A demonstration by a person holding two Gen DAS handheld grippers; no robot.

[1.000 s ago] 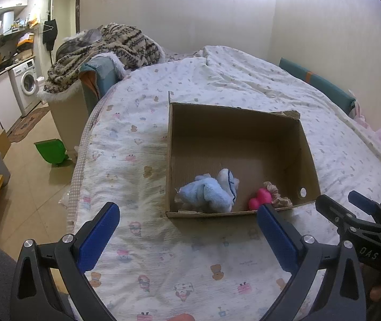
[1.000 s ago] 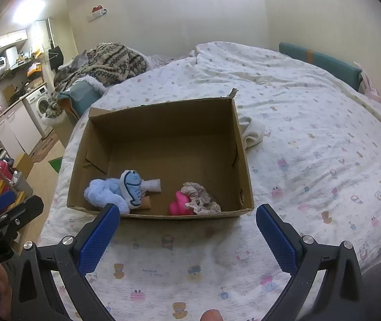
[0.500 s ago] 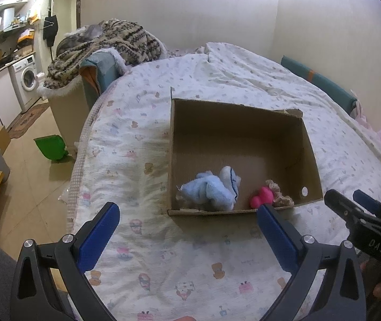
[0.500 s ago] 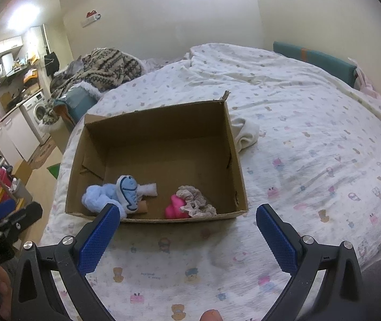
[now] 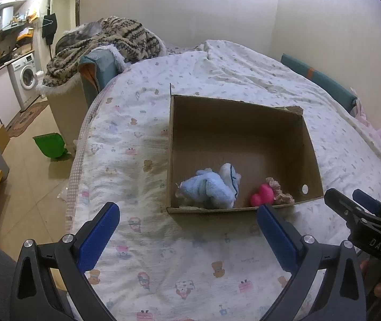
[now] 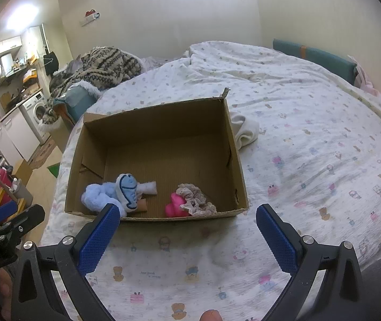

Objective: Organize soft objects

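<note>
An open cardboard box (image 5: 244,107) (image 6: 161,115) sits on the bed. Inside, near its front wall, lie a light blue plush toy (image 5: 212,187) (image 6: 115,195), a pink soft toy (image 5: 263,194) (image 6: 175,206) and a frilly beige scrunchie (image 5: 278,192) (image 6: 195,198). A white cloth (image 6: 245,131) lies on the bed just right of the box. My left gripper (image 5: 187,232) is open and empty, short of the box front. My right gripper (image 6: 187,232) is open and empty too; it also shows in the left wrist view (image 5: 361,208).
The bed (image 6: 324,147) has a white patterned cover. A striped blanket (image 5: 105,45) is piled on a chair beyond the bed's left edge. A green dustpan (image 5: 51,145), a washing machine (image 5: 26,76) and cabinets stand on the floor to the left.
Both grippers have drawn back and up from the box, so it looks smaller and farther. The objects in the box have not moved. Both grippers stay open.
</note>
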